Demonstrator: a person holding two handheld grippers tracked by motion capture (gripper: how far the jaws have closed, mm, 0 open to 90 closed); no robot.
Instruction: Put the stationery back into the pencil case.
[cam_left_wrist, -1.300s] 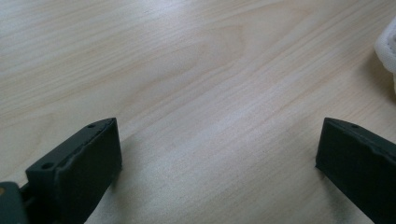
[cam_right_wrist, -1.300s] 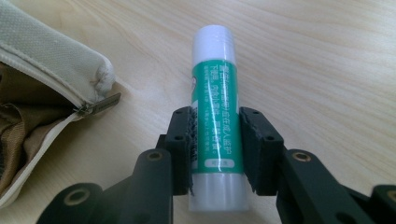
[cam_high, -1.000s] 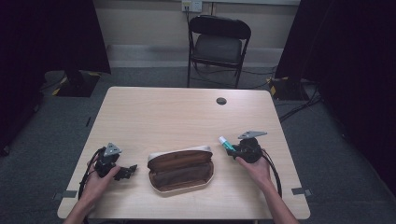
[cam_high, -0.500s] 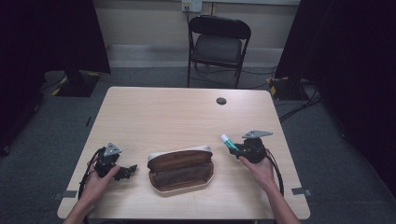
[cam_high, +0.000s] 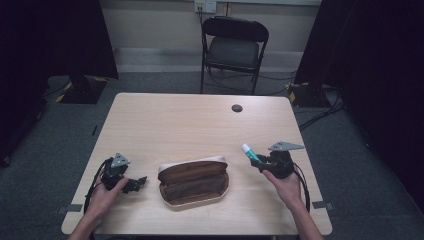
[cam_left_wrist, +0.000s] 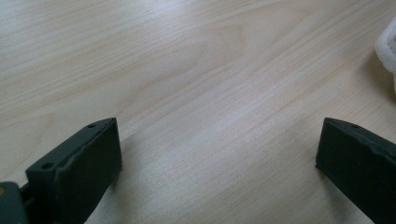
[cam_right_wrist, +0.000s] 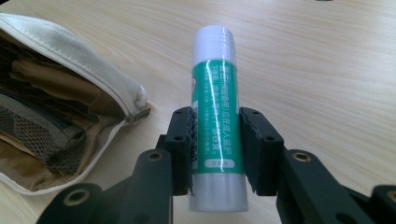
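Right gripper (cam_right_wrist: 215, 149) clamps a green glue stick (cam_right_wrist: 214, 116) between its jaws, white cap pointing away from the hand. Open zip pouch (cam_right_wrist: 56, 116) lies just to its left on the table (cam_high: 190, 125). Left gripper (cam_high: 131, 183) rests beyond the pouch, jaws wide, empty.

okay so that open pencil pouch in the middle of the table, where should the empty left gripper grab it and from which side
Probably the pouch's left end, approached from the left, where the left gripper already rests open on the table. The pouch lies flat with its zipper mouth gaping upward, so the cream rim there is a thin fabric edge that the jaws can close over. The right gripper holds a glue stick.
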